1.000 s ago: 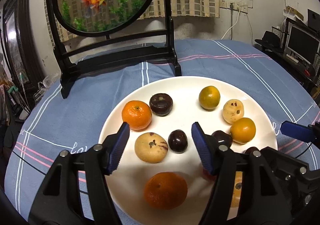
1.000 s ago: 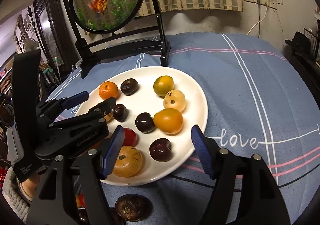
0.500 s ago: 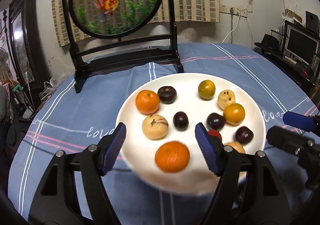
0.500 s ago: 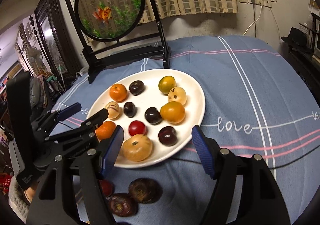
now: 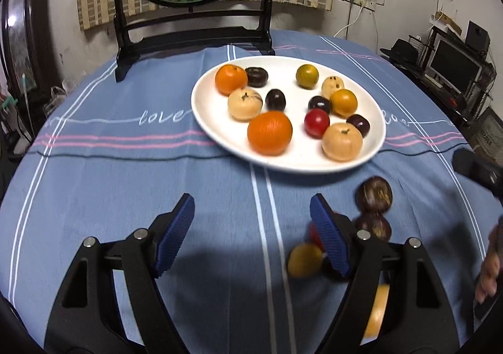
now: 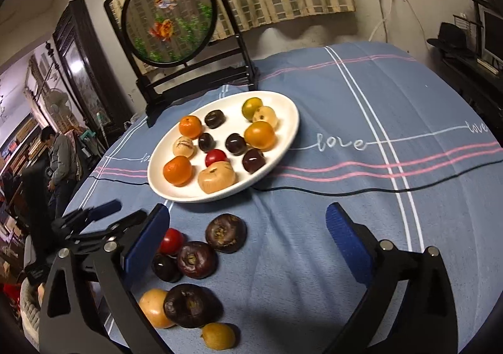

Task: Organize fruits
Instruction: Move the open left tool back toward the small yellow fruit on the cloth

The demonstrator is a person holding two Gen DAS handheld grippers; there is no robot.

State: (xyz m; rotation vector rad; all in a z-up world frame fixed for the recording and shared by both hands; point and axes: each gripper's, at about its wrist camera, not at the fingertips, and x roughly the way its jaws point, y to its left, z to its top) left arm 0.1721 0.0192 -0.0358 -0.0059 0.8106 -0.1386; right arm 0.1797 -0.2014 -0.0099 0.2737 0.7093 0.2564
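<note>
Left gripper (image 5: 251,222) and right gripper (image 6: 248,231) both gaping wide, holding nothing, loose fruits (image 6: 196,259) on the tablecloth (image 6: 361,102) nearer than the white plate (image 6: 284,140), "love" stitched beside the plate, goldfish screen (image 6: 169,17) beyond it.

- One white plate (image 6: 284,146) carrying twelve fruits.
- Seven loose fruits (image 6: 196,259) on the cloth beside it.
- Two oranges (image 5: 269,133) on that plate.
- Two grippers, left (image 5: 251,229) and right (image 6: 248,239).
</note>
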